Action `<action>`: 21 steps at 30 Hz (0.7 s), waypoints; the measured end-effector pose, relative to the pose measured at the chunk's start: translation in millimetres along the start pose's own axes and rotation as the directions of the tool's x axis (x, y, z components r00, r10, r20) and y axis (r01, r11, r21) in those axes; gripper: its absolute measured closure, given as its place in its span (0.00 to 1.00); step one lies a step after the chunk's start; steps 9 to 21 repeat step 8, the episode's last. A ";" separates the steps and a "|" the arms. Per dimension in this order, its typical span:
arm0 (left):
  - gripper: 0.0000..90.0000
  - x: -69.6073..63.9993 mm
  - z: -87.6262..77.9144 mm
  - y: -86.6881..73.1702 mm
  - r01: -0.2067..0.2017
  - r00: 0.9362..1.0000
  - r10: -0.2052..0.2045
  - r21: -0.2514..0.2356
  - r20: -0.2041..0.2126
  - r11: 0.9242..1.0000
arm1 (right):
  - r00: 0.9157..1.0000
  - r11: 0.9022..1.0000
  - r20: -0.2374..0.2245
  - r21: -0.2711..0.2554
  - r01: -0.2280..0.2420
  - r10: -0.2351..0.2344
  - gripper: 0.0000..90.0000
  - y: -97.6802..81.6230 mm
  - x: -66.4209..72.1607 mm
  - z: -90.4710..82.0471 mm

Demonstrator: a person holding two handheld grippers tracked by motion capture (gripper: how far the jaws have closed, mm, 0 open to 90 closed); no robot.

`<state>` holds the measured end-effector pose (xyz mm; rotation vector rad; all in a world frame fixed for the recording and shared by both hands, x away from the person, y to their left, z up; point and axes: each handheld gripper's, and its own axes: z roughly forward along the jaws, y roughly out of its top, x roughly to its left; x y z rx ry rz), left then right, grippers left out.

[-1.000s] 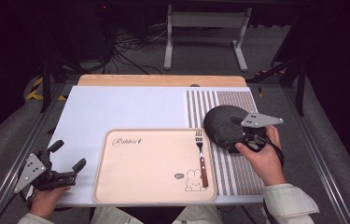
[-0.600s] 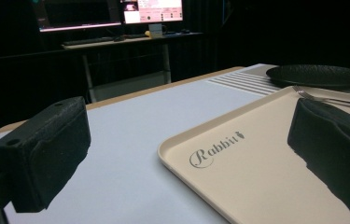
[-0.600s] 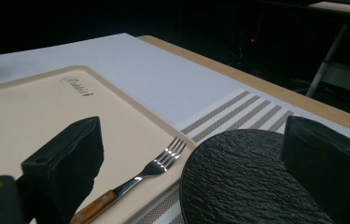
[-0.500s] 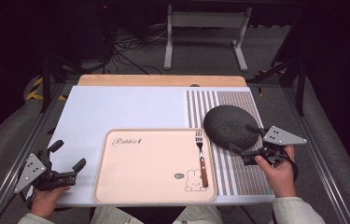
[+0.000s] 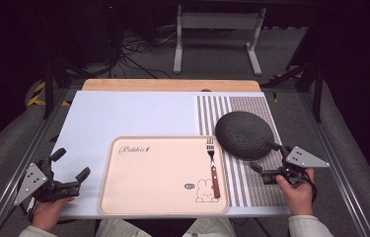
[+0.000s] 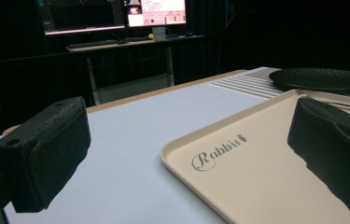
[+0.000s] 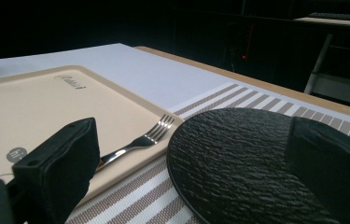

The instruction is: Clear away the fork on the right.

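A dark, rough round plate [image 5: 244, 134] lies flat on the striped placemat [image 5: 264, 190] at the right. Left of it sits a beige tray [image 5: 158, 182] printed with a rabbit, and a wooden-handled fork [image 5: 213, 168] lies along its right side. My right gripper [image 5: 263, 156] stands open just near-right of the plate, not touching it. The right gripper view looks between its jaws at the plate [image 7: 247, 158], the fork [image 7: 149, 135] and the tray [image 7: 32, 107]. My left gripper [image 5: 71, 163] rests open at the table's near left, beside the tray [image 6: 256, 177], with nothing between its jaws.
A white mat [image 5: 133, 116] covers the table left of the placemat, with a wooden strip [image 5: 172, 85] along the far edge. A metal stand [image 5: 217, 29] and cables lie on the floor beyond. Lit monitors [image 6: 156, 11] stand behind the table.
My right gripper has drawn back from the plate's near right edge toward the near right. The plate stays on the placemat. The left gripper has not moved.
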<state>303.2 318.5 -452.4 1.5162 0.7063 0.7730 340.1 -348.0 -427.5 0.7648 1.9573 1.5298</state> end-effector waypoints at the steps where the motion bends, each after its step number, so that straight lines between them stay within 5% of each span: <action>1: 0.00 -0.2 0.2 0.5 -0.005 1.000 0.005 -0.003 0.001 1.000 | 1.000 1.000 -0.003 0.000 -0.007 0.007 0.03 -4.9 -1.0 -0.9; 7: 0.00 -1.2 0.5 1.2 -0.022 1.000 0.022 0.000 0.004 1.000 | 0.998 0.999 0.024 -0.009 -0.053 0.053 0.03 -20.2 -6.4 -7.9; 21: 0.00 -1.1 0.4 1.3 -0.026 1.000 0.026 0.002 0.004 1.000 | 0.998 0.999 0.023 -0.013 -0.053 0.053 0.03 -20.5 -6.8 -8.6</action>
